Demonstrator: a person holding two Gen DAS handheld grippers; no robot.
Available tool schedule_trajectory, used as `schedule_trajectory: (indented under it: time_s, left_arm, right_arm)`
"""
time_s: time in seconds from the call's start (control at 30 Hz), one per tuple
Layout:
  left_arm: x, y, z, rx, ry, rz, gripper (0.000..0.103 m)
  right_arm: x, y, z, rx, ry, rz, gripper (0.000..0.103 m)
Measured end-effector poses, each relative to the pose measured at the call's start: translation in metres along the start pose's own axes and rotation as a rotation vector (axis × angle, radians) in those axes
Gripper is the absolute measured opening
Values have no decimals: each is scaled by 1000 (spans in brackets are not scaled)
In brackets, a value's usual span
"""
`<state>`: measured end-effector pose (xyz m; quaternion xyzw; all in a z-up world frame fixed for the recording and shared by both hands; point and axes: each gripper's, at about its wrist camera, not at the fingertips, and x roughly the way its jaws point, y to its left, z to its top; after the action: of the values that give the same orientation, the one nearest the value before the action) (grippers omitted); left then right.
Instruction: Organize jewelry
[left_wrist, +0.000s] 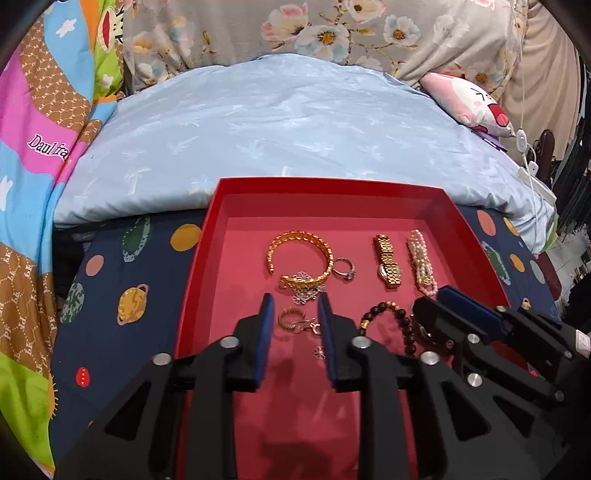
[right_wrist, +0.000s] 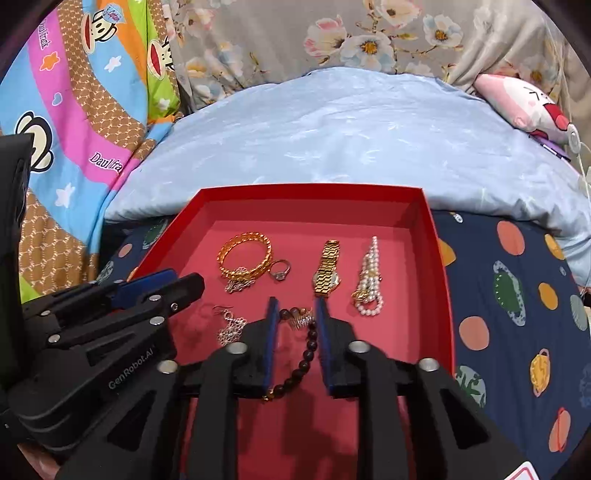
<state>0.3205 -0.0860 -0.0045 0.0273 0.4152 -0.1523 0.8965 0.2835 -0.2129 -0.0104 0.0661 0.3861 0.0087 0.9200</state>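
Observation:
A red tray (left_wrist: 328, 182) lies on the bed and holds the jewelry. At its back lie a gold bangle (left_wrist: 299, 254), a ring (left_wrist: 343, 267), a gold watch (left_wrist: 388, 262) and a pearl bracelet (left_wrist: 421, 262). My left gripper (left_wrist: 295, 314) hangs low over the tray's front, open, and a gold hook earring (left_wrist: 291, 319) lies between its fingers, untouched. My right gripper (right_wrist: 295, 310) is open too, straddling a dark bead bracelet (right_wrist: 306, 354) that rests on the tray floor. The pads press on neither piece. Each gripper shows at the edge of the other's view.
The tray sits on a navy planet-print cloth (right_wrist: 517, 295). Behind it lies a pale blue quilt (left_wrist: 277, 122), with a colourful cartoon blanket (left_wrist: 44, 129) at the left and a pink plush pillow (left_wrist: 469, 103) at the back right. A silver chain earring (right_wrist: 229, 328) lies near the left gripper.

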Motion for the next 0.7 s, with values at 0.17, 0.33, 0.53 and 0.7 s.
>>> schedule_trajectory:
  time_s: [0.17, 0.33, 0.53, 0.7]
  left_arm:
    - [-13, 8, -4, -38, -32, 92, 75]
    - [-45, 8, -13, -41, -57, 85, 76]
    - [-94, 13, -38, -51, -90, 103, 84]
    - [-116, 13, -62, -30, -110, 172, 88]
  right_arm:
    - [-26, -4, -3, 9, -54, -27, 55]
    - [-65, 6, -17, -8, -98, -62, 69]
    - [-107, 16, -46, 9, -138, -70, 87]
    - [-116, 23, -62, 16, -130, -81, 87]
